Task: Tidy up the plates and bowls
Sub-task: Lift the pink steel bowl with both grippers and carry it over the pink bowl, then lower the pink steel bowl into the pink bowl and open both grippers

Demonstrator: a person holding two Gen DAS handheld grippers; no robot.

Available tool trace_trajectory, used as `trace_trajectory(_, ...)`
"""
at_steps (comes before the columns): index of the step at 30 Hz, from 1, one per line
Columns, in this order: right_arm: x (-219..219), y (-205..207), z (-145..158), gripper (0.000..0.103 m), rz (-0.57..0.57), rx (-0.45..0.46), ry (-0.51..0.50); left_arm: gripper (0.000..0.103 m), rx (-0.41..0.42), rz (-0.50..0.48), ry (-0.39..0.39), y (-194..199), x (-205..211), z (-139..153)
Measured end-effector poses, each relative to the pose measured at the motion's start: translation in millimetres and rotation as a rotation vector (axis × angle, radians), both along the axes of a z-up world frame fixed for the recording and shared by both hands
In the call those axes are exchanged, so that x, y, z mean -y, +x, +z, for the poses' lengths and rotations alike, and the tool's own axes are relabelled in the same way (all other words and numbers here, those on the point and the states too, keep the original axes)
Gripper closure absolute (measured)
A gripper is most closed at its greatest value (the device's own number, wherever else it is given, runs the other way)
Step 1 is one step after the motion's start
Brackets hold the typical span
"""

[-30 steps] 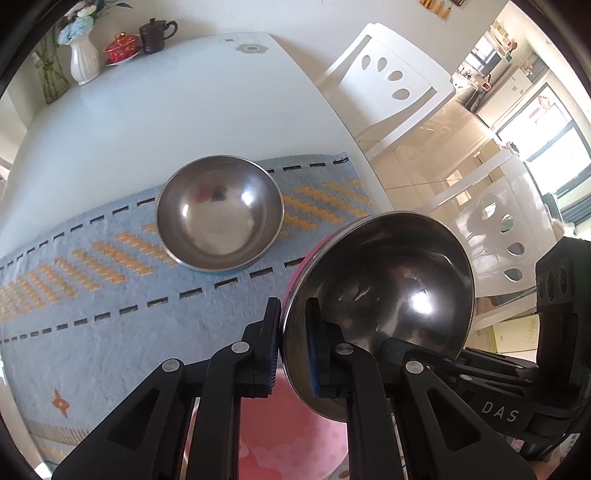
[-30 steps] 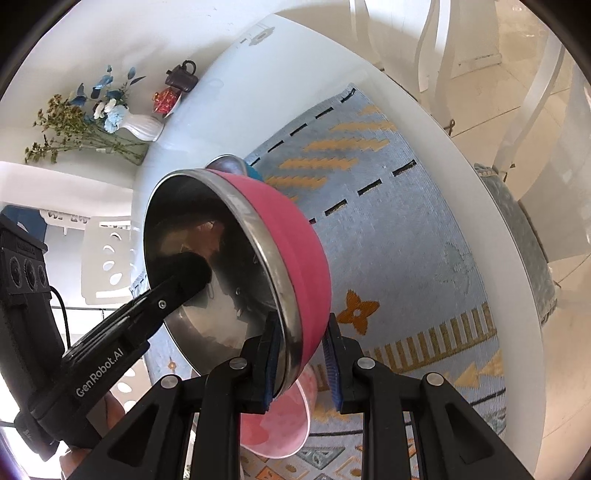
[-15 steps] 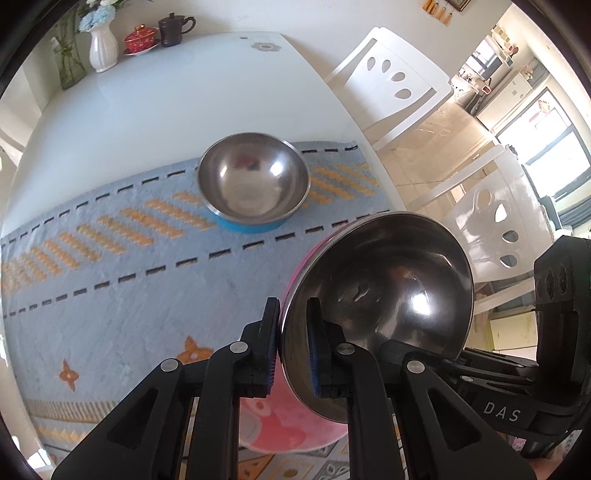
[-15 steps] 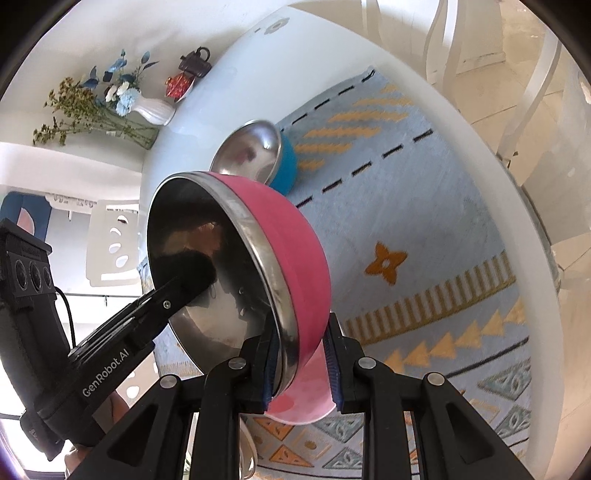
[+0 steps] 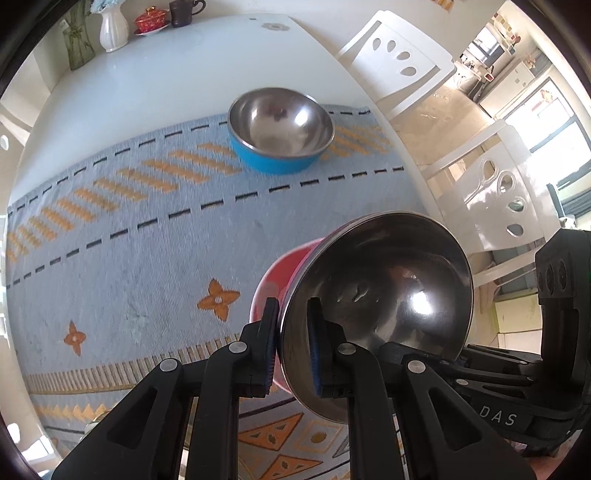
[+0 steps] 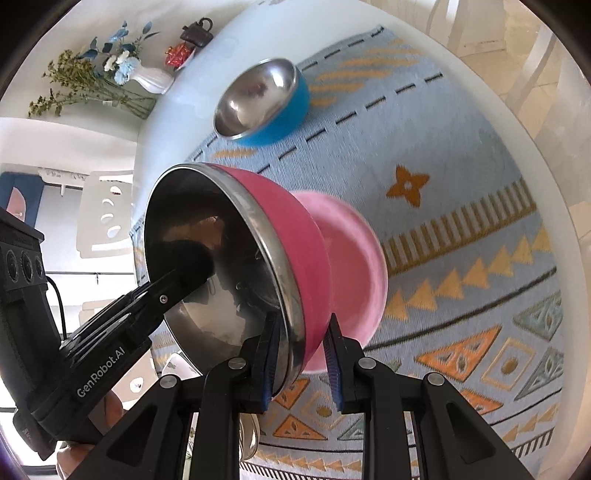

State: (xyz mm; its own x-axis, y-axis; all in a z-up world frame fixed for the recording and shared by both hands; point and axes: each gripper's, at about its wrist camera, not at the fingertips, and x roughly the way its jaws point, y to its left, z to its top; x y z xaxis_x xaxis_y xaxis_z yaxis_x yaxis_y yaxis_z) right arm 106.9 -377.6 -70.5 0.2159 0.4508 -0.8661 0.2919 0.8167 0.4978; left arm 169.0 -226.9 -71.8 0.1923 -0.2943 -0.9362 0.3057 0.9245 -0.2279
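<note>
Both grippers clamp the rim of one pink steel-lined bowl [image 5: 384,306], held tilted in the air above the cloth. My left gripper [image 5: 292,349] is shut on its near rim. My right gripper [image 6: 301,363] is shut on the opposite rim, and the bowl shows there too [image 6: 280,251]. A pink plate [image 6: 354,258] lies on the cloth just beneath and behind the bowl; it also shows in the left wrist view [image 5: 273,291]. A blue steel-lined bowl [image 5: 280,129] stands upright further back on the cloth, empty, also in the right wrist view [image 6: 262,99].
A patterned blue cloth [image 5: 129,240] covers the white round table [image 5: 166,62]. A white vase [image 5: 112,27], a red lidded cup [image 5: 151,18] and a dark teapot [image 5: 181,11] stand at the far edge. White chairs [image 5: 399,62] stand at the right.
Both grippers have drawn back toward the near side with the pink bowl. The blue bowl now sits farther away, and the pink plate under the held bowl shows more.
</note>
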Motion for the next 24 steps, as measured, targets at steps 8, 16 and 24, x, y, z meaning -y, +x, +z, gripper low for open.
trace_trajectory(8,-7.2,-0.9,-18.9,0.080,0.019,-0.059,-0.055,0.091,-0.018,-0.028,0.039,-0.3,7.6,-16.2)
trace_trajectory(16,-1.9,1.0,-26.0,0.080,0.018,-0.076,-0.042,0.091,-0.030,-0.030,0.046,1.2,10.1,-21.9)
trace_trajectory(24,0.1,5.4,-30.9,0.080,0.021,-0.085,-0.041,0.091,-0.040,-0.031,0.062,2.6,9.5,-28.5)
